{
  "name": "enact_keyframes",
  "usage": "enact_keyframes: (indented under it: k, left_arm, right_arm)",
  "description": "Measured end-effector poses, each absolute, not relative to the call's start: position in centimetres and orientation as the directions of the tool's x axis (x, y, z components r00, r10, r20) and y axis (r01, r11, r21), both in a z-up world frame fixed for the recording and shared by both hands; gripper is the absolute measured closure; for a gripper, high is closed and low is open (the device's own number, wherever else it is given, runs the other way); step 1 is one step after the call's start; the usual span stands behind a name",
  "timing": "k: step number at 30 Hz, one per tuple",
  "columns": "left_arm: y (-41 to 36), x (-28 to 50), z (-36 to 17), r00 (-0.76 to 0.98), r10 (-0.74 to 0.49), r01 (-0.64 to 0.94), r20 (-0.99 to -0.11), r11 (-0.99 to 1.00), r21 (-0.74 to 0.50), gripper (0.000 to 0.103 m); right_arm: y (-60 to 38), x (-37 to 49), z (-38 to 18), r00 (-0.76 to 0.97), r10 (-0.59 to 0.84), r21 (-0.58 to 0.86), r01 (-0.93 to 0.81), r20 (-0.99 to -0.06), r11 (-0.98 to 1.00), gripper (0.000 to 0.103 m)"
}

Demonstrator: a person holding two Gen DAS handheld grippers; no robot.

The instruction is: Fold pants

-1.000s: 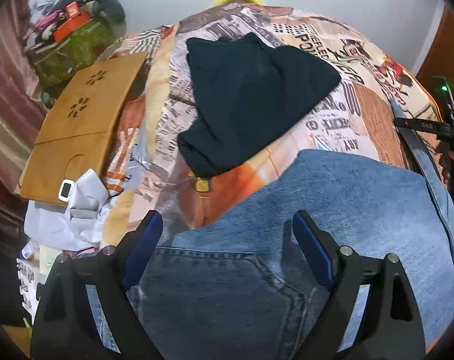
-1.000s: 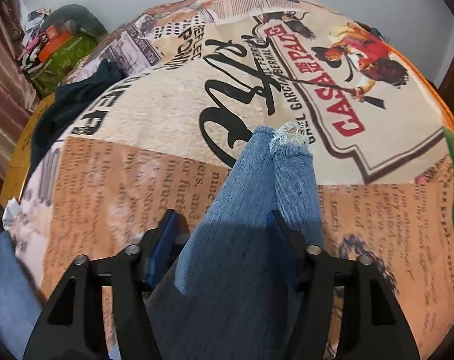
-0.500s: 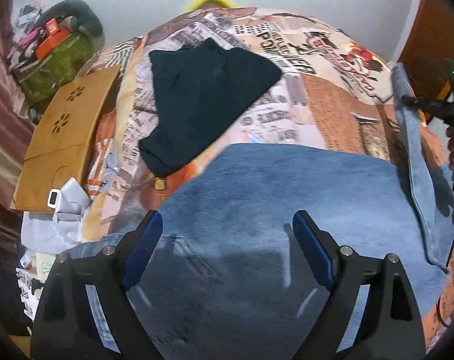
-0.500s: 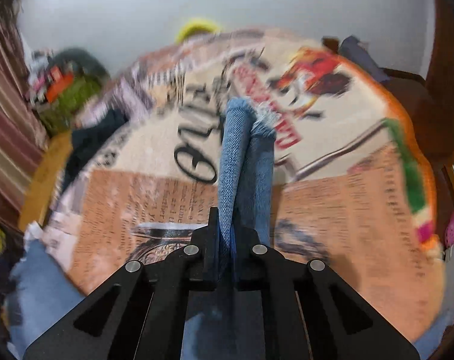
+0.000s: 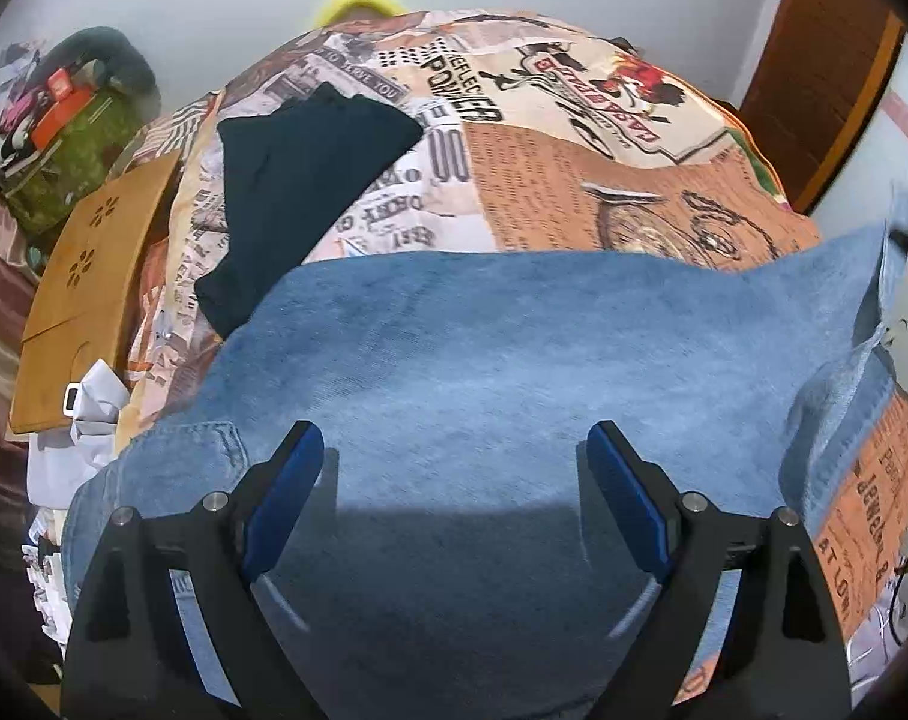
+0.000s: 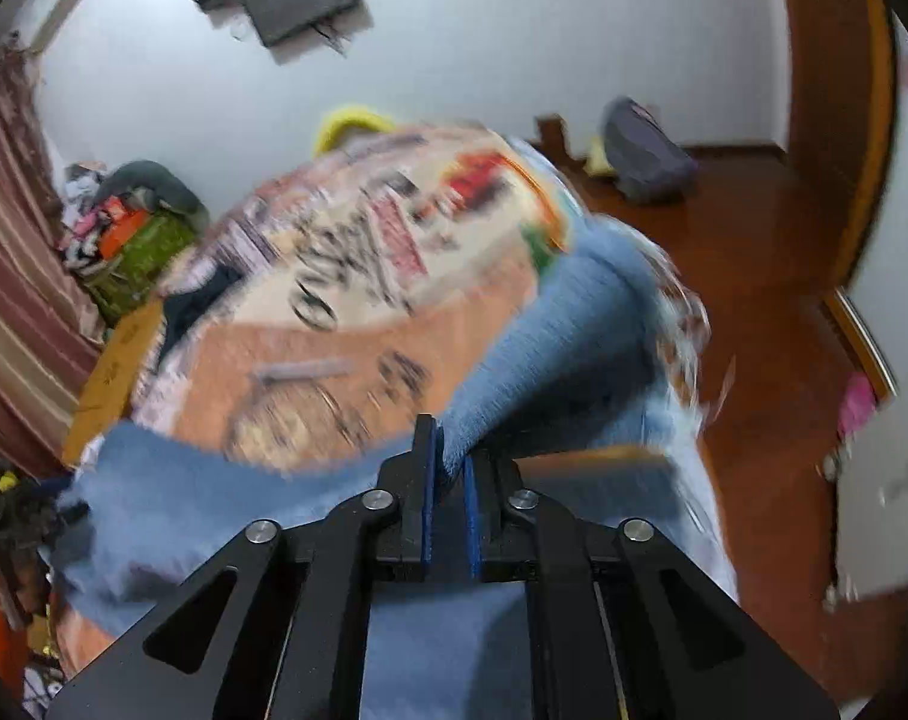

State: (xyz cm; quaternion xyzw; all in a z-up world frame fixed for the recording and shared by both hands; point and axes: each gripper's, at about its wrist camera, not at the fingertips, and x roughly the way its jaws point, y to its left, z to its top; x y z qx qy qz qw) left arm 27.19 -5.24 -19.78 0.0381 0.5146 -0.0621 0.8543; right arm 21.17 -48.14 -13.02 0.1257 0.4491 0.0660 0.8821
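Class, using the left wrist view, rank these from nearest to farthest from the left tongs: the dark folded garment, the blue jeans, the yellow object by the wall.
1. Blue jeans, directly under the left tongs.
2. Dark folded garment, ahead and to the left on the printed bedspread.
3. Yellow object, beyond the bed's far edge, by the wall.

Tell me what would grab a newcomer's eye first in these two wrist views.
The light blue denim jeans fill the foreground, spread over a bed cover printed with newspaper-style lettering. The right gripper is shut on a fold of them, while the left gripper hangs open above. A dark navy folded garment lies behind, to the left.
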Motion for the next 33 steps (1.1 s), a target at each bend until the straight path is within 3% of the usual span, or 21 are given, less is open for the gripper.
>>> enact_keyframes:
  k: [6, 8, 11, 13, 16, 22, 26, 33]
  left_arm:
    - [-5.7, 26.7, -20.0, 0.447, -0.067, 0.139, -0.892, 0.990, -0.004, 0.013]
    - [-5.9, 26.6, -20.3, 0.437, -0.066, 0.136, -0.897, 0.991, -0.007, 0.013]
    - [-6.4, 26.4, -20.9, 0.422, -0.064, 0.142, -0.904, 0.990, -0.004, 0.013]
    - [-6.9, 26.3, -21.2, 0.417, -0.067, 0.147, -0.906, 0.989, -0.006, 0.013]
    - [-7.6, 26.1, -21.3, 0.420, -0.084, 0.147, -0.904, 0.989, -0.023, 0.013]
    - [-9.4, 25.3, -21.3, 0.431, -0.093, 0.167, -0.898, 0.986, -0.022, 0.012]
    - [-10.5, 24.6, -21.2, 0.431, -0.111, 0.189, -0.895, 0.982, -0.030, 0.012]
    - [-12.9, 23.2, -21.1, 0.448, -0.128, 0.264, -0.885, 0.964, -0.006, 0.009]
  right_arm:
    - [-49.7, 17.9, -16.1, 0.501, 0.139, 0.199, 0.067, -0.854, 0.978, 0.084]
    - [-50.1, 17.4, -15.7, 0.520, 0.097, 0.167, 0.090, -0.849, 0.982, 0.082]
    - [-50.1, 17.2, -14.4, 0.570, 0.075, 0.163, 0.106, -0.818, 0.981, 0.071]
    - [-49.0, 17.5, -13.4, 0.598, 0.100, 0.166, 0.055, -0.795, 0.985, 0.060]
    - [-46.2, 18.4, -12.7, 0.607, 0.187, 0.195, -0.054, -0.772, 0.979, 0.054]
    - [-41.1, 20.9, -15.6, 0.526, 0.279, 0.227, -0.162, -0.804, 0.960, 0.054]
    - [-40.6, 21.8, -18.5, 0.441, 0.236, 0.193, -0.139, -0.866, 0.971, 0.054]
    - [-46.2, 18.4, -19.0, 0.431, 0.101, 0.109, -0.005, -0.897, 0.994, 0.054]
